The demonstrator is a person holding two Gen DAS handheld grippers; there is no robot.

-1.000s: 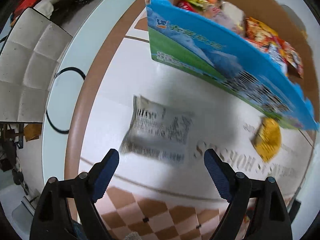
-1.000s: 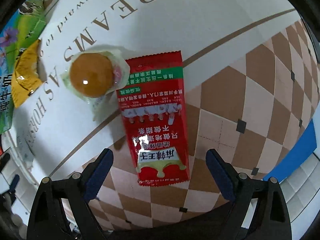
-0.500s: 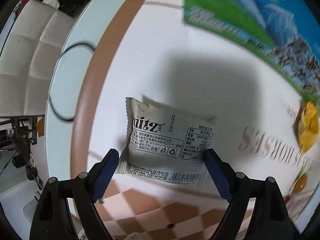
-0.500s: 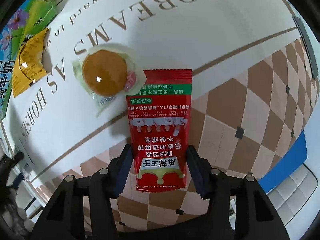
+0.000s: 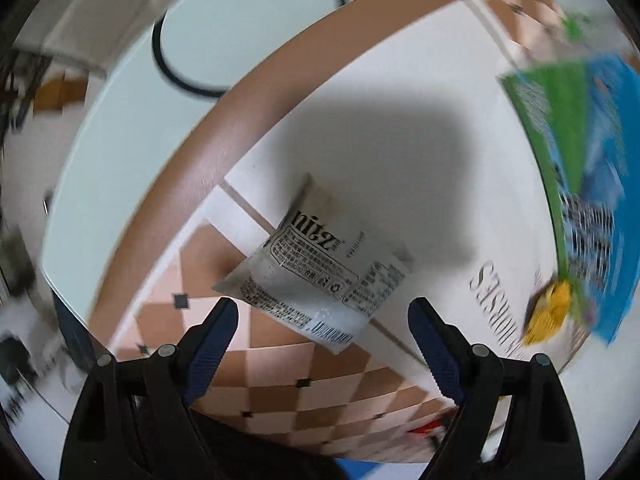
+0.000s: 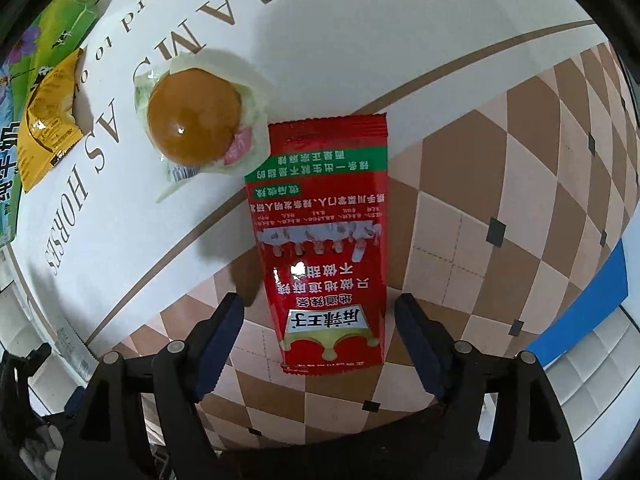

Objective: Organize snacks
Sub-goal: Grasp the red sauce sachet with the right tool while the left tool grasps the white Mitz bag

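Observation:
In the left wrist view a silver-white snack packet [image 5: 316,272] lies tilted on the tablecloth, just ahead of my open left gripper [image 5: 323,320], which holds nothing. In the right wrist view a red snack packet [image 6: 324,248] lies lengthwise on the cloth with its near end between the fingers of my open right gripper [image 6: 319,320]; the pads stand a little apart from its sides. A round bun in clear wrap [image 6: 196,120] lies beside the red packet's far end. A yellow packet [image 6: 46,120] lies further left; it also shows in the left wrist view [image 5: 552,312].
A blue and green cardboard box [image 5: 592,184] stands at the right of the left wrist view; its edge shows at the left of the right wrist view [image 6: 24,40]. The table's brown rim [image 5: 208,152] curves left, with a black cable loop [image 5: 176,64] on the pale surface beyond.
The right gripper closed in around the red packet's near end, then opened wider again. The left gripper swung and turned, so the silver packet now lies tilted and the box sits far right.

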